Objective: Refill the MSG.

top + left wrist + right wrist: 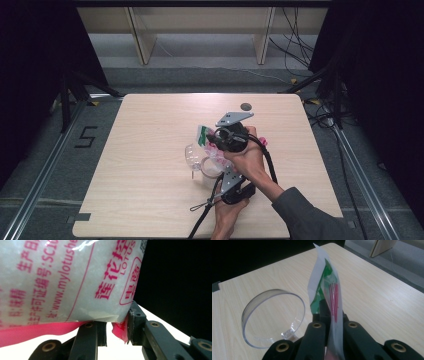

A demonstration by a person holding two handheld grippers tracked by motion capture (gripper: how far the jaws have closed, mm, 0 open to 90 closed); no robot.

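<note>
We see clear cup lying on its side, left of centre on table. Left gripper clamps pink bottom corner of bag. Right gripper clenched on bag's top edge, bag held just over cup.

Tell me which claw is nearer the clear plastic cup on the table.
Right, though it's close. The right claw, clamped on the bag's top edge, has the cup right beside it; the left claw pinches the bag's pink bottom corner, just below the cup in the high view.
</note>
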